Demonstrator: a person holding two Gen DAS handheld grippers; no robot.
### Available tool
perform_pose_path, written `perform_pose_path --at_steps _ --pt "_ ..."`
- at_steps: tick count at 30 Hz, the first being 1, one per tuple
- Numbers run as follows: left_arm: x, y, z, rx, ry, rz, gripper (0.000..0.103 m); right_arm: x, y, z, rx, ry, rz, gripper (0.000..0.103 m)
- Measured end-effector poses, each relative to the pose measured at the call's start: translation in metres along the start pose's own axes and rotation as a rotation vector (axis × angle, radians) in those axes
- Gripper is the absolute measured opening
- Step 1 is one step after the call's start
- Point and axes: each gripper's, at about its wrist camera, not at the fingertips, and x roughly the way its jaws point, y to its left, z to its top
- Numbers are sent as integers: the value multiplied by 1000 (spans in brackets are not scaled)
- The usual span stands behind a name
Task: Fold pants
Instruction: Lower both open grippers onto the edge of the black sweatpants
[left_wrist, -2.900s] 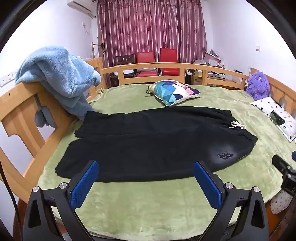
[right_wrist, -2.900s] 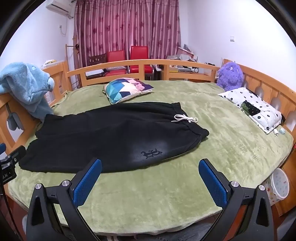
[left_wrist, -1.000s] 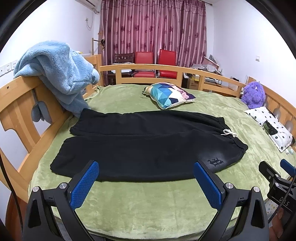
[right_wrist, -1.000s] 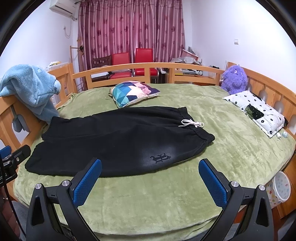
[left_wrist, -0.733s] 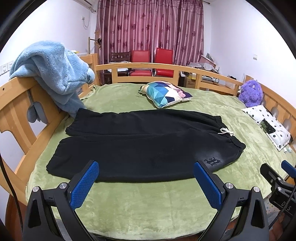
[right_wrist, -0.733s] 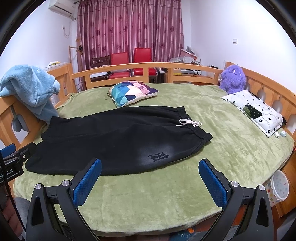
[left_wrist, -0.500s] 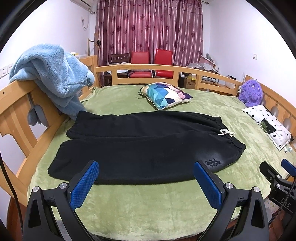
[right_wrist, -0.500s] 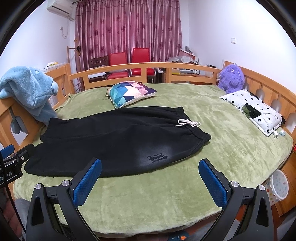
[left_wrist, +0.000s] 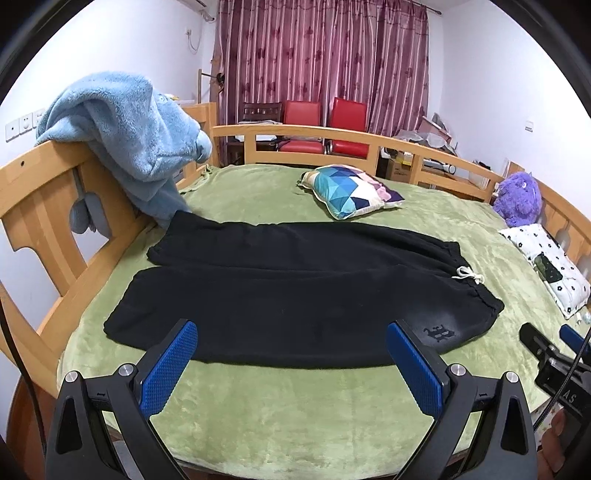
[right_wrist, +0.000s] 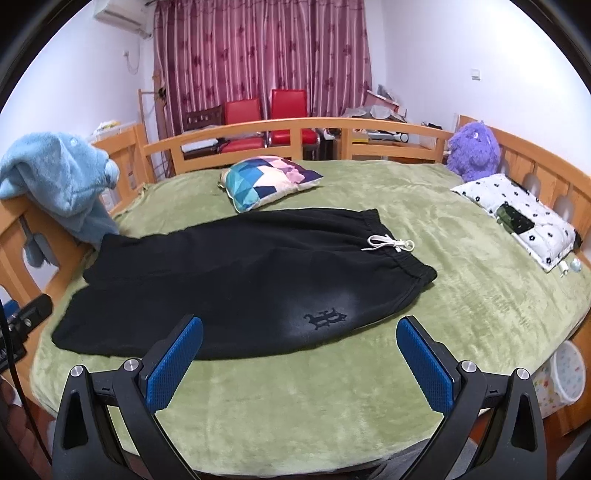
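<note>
The green bed (left_wrist: 258, 192) fills the room, with bare blanket all along its near edge. The black pants (left_wrist: 295, 295) lie flat across its middle, legs toward the blue blanket (left_wrist: 125, 136) on the rail, waistband right. Only the right view shows the patterned bin (right_wrist: 569, 373) below the bed's right edge. Both views sit slightly closer than a moment ago. The left gripper (left_wrist: 291, 354) and right gripper (right_wrist: 299, 350) hover short of the cloth, jaws spread wide and empty.

Bright, even indoor light with soft shadows, both views sharp throughout, fisheye bending the bed rail (left_wrist: 332, 134) toward black corners.
</note>
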Motion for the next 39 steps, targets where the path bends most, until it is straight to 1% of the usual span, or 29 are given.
perform_pose_path --at_steps 2,5,8,11,12,17,18,19,20,22,23,24,25,27,29,32,37,39 --pt "1 3 -2 -6 -9 10 103 3 -2 -3 17 -8 1 103" --pt "9 8 -2 -18 18 16 103 9 -3 -4 17 5 16 103" --pt "12 13 -2 -14 16 30 103 9 -5 -4 30 -19 5 103" --pt "19 21 -3 -30 23 26 103 16 -11 -7 53 -7 39 103" --pt "24 24 -3 -39 33 24 103 20 -12 -8 49 3 41 102" --pt "55 43 -7 -60 87 39 103 40 -23 -11 40 -17 11 102" --pt "63 49 -10 -62 94 41 103 47 -27 -12 45 -16 8 101" --pt "70 55 -13 -68 102 43 103 57 -32 -14 58 -10 5 97" --pt "79 62 -18 -79 113 46 103 65 -36 -16 64 5 11 95" --pt "96 76 -28 -106 136 51 102 91 -45 -21 76 63 24 84" --pt "105 82 -33 -120 155 51 102 101 -49 -24 84 83 16 82" --pt "116 91 -39 -140 180 49 101 116 -54 -29 92 112 7 76" --pt "125 99 -44 -160 199 47 101 129 -57 -34 98 137 2 75" --pt "146 114 -55 -207 243 39 100 152 -63 -45 110 185 -10 75" --pt "166 125 -65 -245 279 49 100 176 -67 -54 138 232 -26 75" --pt "197 139 -75 -303 331 59 98 202 -73 -64 179 291 -22 75" --pt "236 145 -83 -327 391 69 98 237 -74 -69 182 357 -75 75" --pt "250 148 -83 -336 414 66 98 250 -75 -68 188 384 -79 75"
